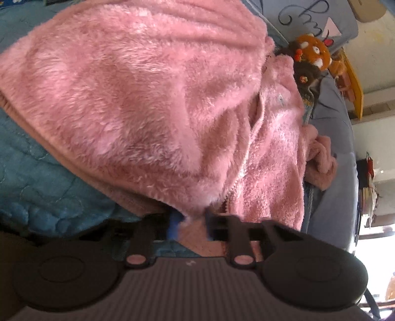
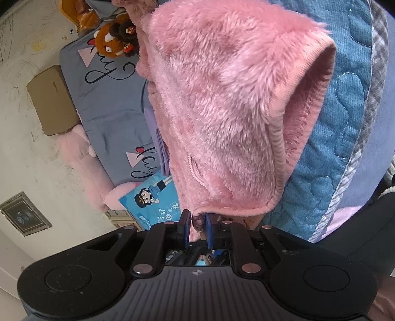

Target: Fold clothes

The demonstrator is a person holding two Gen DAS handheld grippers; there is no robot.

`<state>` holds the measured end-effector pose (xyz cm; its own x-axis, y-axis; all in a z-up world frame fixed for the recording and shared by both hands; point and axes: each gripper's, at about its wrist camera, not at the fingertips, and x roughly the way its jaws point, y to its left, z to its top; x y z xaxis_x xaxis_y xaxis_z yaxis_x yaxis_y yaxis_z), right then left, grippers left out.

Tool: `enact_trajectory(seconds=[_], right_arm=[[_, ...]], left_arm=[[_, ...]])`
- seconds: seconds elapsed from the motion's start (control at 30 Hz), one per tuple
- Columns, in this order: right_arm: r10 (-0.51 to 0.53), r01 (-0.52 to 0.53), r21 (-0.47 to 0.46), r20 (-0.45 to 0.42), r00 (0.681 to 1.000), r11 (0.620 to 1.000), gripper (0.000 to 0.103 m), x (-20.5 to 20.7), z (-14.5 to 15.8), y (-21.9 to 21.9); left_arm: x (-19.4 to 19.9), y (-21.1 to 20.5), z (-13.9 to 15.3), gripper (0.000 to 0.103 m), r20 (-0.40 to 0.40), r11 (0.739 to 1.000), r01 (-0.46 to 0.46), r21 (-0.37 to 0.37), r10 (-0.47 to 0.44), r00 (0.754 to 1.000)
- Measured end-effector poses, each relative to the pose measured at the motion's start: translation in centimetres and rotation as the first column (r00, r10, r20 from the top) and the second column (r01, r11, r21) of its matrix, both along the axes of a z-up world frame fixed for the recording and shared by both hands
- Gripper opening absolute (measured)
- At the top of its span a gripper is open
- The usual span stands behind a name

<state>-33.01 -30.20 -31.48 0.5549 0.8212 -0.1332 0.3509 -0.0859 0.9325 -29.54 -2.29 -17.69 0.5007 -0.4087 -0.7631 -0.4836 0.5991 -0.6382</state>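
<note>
1. bed with teal quilted cover (image 1: 37, 177), seen also in the right wrist view (image 2: 345, 123); it carries everything below.
2. pink fleece jacket (image 1: 138, 103) lies bunched over the quilt and fills most of both views (image 2: 222, 103). zipper line runs down its front; ribbed hem edge curls open on the right wrist side.
3. grey pillows with script lettering (image 2: 108, 98) sit at the head of the bed, beyond the jacket; one visible from the left wrist too (image 1: 318, 22).
4. cardboard box (image 2: 51, 98) against the wall, beside the pillows.
5. blue cartoon-print cushion (image 2: 153, 197) just beside the jacket's lower edge.
6. brown plush toy (image 1: 313, 53) near the jacket's collar end, resting at the pillows (image 2: 116, 39).
7. left gripper (image 1: 191, 226): blue pads pinching the fleece hem, fabric between them.
8. right gripper (image 2: 197, 230): pads drawn close with a fold of the jacket's hem corner clamped between them.
</note>
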Motion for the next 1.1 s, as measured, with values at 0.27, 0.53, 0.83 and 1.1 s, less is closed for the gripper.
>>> enact_trajectory(seconds=[0.27,0.53,0.83,1.1], right_arm=[[-0.006,0.006,-0.008,-0.008,1.0,1.0,0.015,-0.1,0.2,0.1],[0.007,-0.002,0.063,-0.078,0.997,0.998,0.013,-0.6,-0.3,1.9],[-0.169,0.282,0.369,-0.309,0.936,0.885,0.013,-4.0,-3.1,1.9],[-0.153,0.261,0.275,-0.36,0.921,0.925,0.011,-4.5,-2.9,2.3]], left_arm=[[-0.9,-0.1,0.2,0.003,0.006,0.998,-0.037,-0.055,0.037,0.999],[-4.0,1.3,-0.2,0.003,0.102,0.922,-0.134,-0.364,0.182,0.978],[-4.2,1.5,-0.8,0.003,0.113,0.923,-0.138,-0.36,0.19,0.975],[-3.4,1.3,-1.6,0.003,0.128,0.918,-0.111,-0.381,0.171,0.977]])
